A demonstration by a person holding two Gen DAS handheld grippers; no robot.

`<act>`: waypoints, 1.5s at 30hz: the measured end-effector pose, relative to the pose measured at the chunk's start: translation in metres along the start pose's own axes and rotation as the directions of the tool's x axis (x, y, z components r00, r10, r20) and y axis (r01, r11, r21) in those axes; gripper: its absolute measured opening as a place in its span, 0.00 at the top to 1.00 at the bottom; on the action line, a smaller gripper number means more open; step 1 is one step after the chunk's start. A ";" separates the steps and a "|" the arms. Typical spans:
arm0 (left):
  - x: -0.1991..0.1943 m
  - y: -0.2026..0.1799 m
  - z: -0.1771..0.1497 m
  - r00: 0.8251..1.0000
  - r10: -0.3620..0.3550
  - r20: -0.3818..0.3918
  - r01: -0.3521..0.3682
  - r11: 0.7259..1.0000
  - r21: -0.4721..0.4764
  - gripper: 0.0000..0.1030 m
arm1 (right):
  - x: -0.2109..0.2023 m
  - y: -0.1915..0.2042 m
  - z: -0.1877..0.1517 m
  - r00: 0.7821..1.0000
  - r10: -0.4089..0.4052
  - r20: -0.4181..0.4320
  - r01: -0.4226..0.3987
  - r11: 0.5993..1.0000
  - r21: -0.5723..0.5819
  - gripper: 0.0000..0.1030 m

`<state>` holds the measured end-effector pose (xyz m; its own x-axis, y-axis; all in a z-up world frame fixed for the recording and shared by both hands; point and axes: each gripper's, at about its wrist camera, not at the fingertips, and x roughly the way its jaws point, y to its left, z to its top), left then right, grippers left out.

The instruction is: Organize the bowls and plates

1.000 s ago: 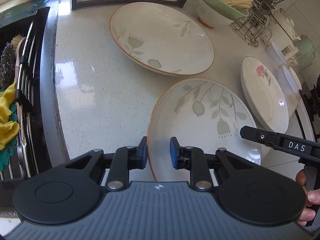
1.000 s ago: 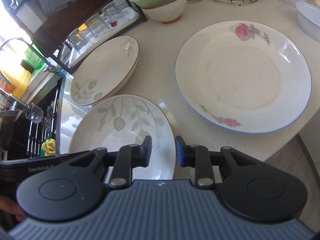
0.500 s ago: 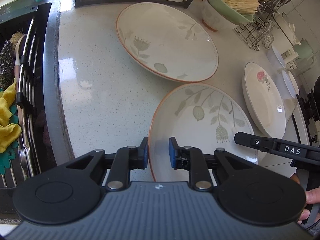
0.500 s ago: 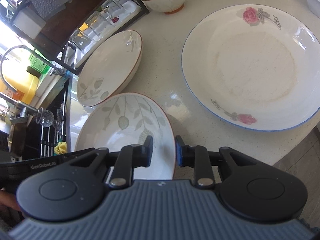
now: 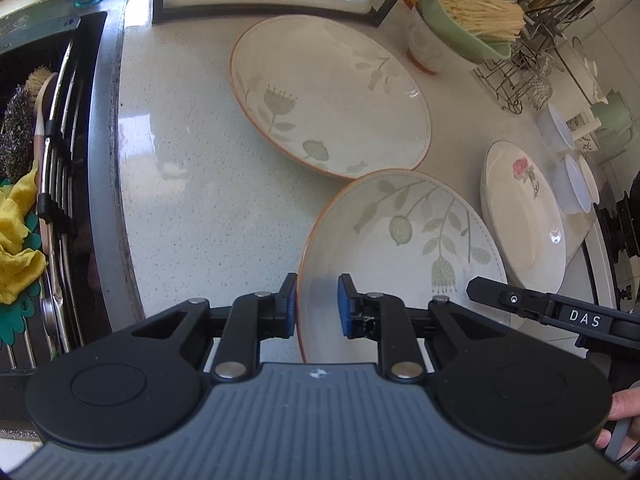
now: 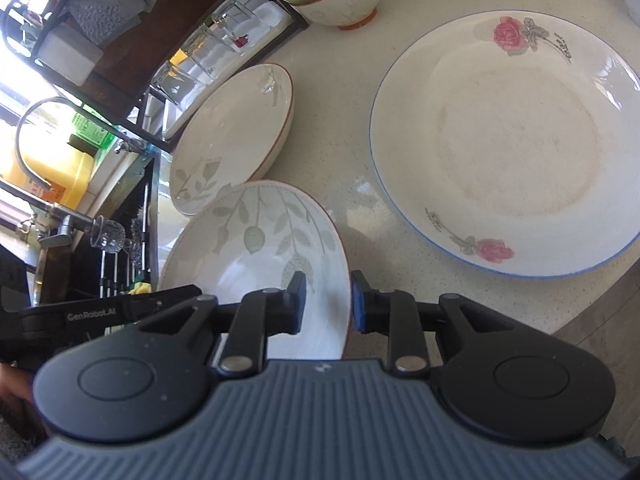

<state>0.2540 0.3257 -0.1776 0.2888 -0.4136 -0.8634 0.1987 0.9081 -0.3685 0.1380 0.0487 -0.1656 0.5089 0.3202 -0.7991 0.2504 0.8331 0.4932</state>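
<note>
Clamping opposite rims of the near leaf-patterned plate (image 5: 404, 248) with left gripper (image 5: 317, 306) and right gripper (image 6: 328, 302), jaws nearly closed, just beside the far leaf-patterned plate (image 5: 332, 92).

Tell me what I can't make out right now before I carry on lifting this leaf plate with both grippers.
- Near part of the leaf plate: covered by the gripper body in both wrist views.
- Whether the plate is clear of the counter: its underside is hidden in both views.
- Right gripper: its outer pad's contact is behind the rim.
- Rose plate: right edge cut off by the right wrist frame.
</note>
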 end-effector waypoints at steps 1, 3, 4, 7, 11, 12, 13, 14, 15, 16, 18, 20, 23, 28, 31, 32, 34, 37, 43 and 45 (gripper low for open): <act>-0.001 -0.002 0.002 1.000 0.006 0.007 -0.006 1.000 -0.002 0.77 | -0.001 0.000 0.002 1.000 0.007 0.002 -0.007 1.000 -0.008 0.74; -0.003 -0.007 0.005 1.000 0.017 0.013 -0.017 1.000 -0.015 0.77 | -0.002 -0.002 0.007 1.000 0.024 -0.005 -0.024 0.999 -0.022 0.74; -0.003 -0.009 0.006 1.000 0.020 0.017 -0.020 1.000 -0.021 0.77 | -0.002 -0.003 0.009 1.000 0.027 -0.011 -0.027 0.999 -0.025 0.74; -0.007 -0.019 0.010 0.999 0.031 0.030 -0.030 0.999 -0.032 0.77 | -0.005 -0.008 0.020 0.999 0.044 -0.023 -0.045 0.998 -0.033 0.74; -0.011 -0.031 0.014 0.998 0.034 0.043 -0.032 0.998 -0.057 0.77 | -0.014 -0.013 0.036 0.997 0.067 -0.024 -0.069 0.996 -0.050 0.74; -0.011 -0.035 0.015 0.998 0.036 0.045 -0.033 0.998 -0.061 0.77 | -0.016 -0.015 0.040 0.997 0.070 -0.026 -0.072 0.996 -0.052 0.74; -0.011 -0.039 0.017 0.998 0.037 0.046 -0.034 0.997 -0.066 0.77 | -0.018 -0.017 0.044 0.997 0.073 -0.028 -0.074 0.996 -0.053 0.74; -0.011 -0.043 0.019 0.998 0.036 0.047 -0.033 0.997 -0.070 0.77 | -0.020 -0.020 0.048 0.997 0.076 -0.029 -0.077 0.996 -0.053 0.74; -0.010 -0.048 0.020 0.998 0.035 0.050 -0.032 0.997 -0.071 0.77 | -0.021 -0.022 0.052 0.996 0.078 -0.031 -0.079 0.996 -0.051 0.74; -0.010 -0.054 0.022 0.998 0.036 0.051 -0.032 0.997 -0.070 0.77 | -0.023 -0.026 0.056 0.996 0.080 -0.032 -0.082 0.995 -0.049 0.74; -0.006 -0.066 0.025 0.998 0.038 0.050 -0.035 0.997 -0.070 0.77 | -0.027 -0.034 0.063 0.996 0.086 -0.034 -0.087 0.995 -0.044 0.74; -0.002 -0.077 0.029 0.998 0.039 0.048 -0.035 0.997 -0.070 0.77 | -0.032 -0.041 0.068 0.996 0.087 -0.035 -0.089 0.995 -0.045 0.74; 0.007 -0.092 0.035 0.999 0.033 0.039 -0.030 0.996 -0.081 0.77 | -0.037 -0.054 0.076 0.995 0.089 -0.034 -0.090 0.995 -0.043 0.74; 0.024 -0.121 0.046 0.999 0.039 0.032 -0.037 0.997 -0.071 0.77 | -0.046 -0.082 0.090 0.995 0.089 -0.031 -0.090 0.996 -0.025 0.74; 0.034 -0.135 0.049 0.999 0.050 0.019 -0.048 0.997 -0.067 0.77 | -0.046 -0.098 0.098 0.996 0.087 -0.038 -0.087 0.996 -0.022 0.74; 0.038 -0.139 0.050 0.998 0.056 0.012 -0.055 0.996 -0.069 0.77 | -0.047 -0.103 0.101 0.995 0.092 -0.041 -0.092 0.996 -0.014 0.74; 0.044 -0.146 0.052 0.998 0.057 0.001 -0.057 0.996 -0.075 0.77 | -0.045 -0.114 0.106 0.993 0.109 -0.044 -0.109 0.994 0.002 0.74; 0.051 -0.157 0.054 0.997 0.079 -0.012 -0.080 0.994 -0.072 0.77 | -0.043 -0.122 0.111 0.993 0.104 -0.048 -0.105 0.994 -0.013 0.74; 0.062 -0.169 0.056 0.992 0.123 -0.037 -0.126 0.989 -0.073 0.77 | -0.035 -0.136 0.116 0.992 0.107 -0.067 -0.110 0.994 -0.027 0.74; 0.064 -0.173 0.054 0.990 0.135 -0.044 -0.138 0.988 -0.075 0.77 | -0.033 -0.139 0.118 0.991 0.107 -0.076 -0.110 0.993 -0.037 0.74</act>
<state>0.2890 0.1381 -0.1505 0.2713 -0.2837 -0.9197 0.0861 0.9589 -0.2704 0.1835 -0.1305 -0.1676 0.4688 0.4410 -0.7653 0.1619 0.8088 0.5653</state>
